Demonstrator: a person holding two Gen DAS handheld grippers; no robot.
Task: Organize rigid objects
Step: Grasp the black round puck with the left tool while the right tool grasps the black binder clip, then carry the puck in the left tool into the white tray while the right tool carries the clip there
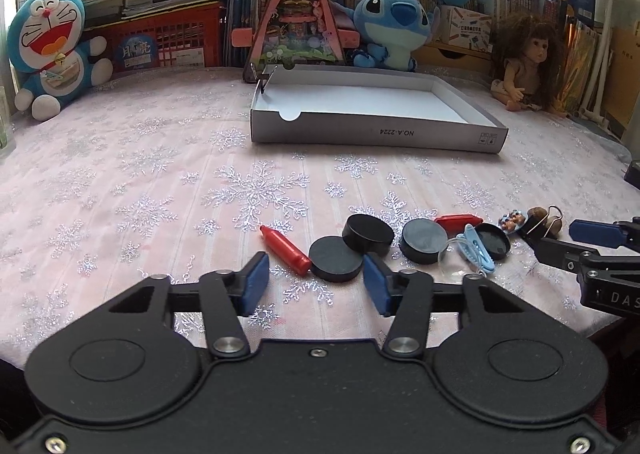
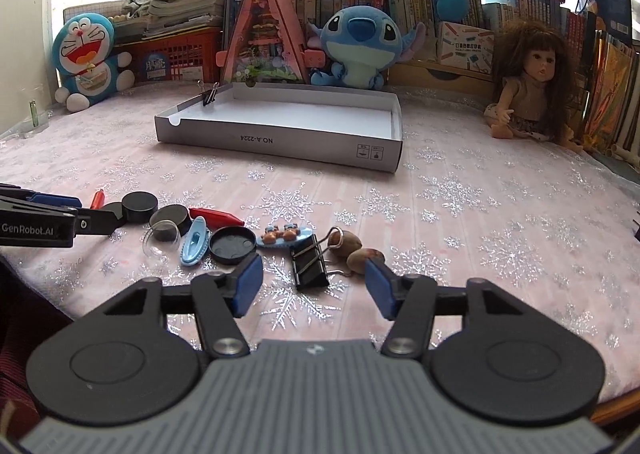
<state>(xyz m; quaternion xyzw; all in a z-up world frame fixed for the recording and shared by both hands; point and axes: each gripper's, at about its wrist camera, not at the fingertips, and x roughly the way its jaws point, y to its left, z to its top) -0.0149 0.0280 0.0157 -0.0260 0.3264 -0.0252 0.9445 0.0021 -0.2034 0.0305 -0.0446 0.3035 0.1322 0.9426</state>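
Left wrist view: our left tool [image 1: 316,280] stands part open and empty beside the flat black discs [image 1: 335,264], scattered along the bench's near edge (awaiting the white cardboard tray [image 1: 360,134]); our right tool [image 2: 314,282] likewise straddles the black binder clip [image 2: 310,264], ungripped.

Bright window backlight behind, sharp focus, strong fisheye bending at edges.

Left gripper [image 1: 316,286] tilted downward, blue pads apart, nothing gripped; right gripper [image 2: 314,284] alongside, same downward tilt, jaws parted and empty
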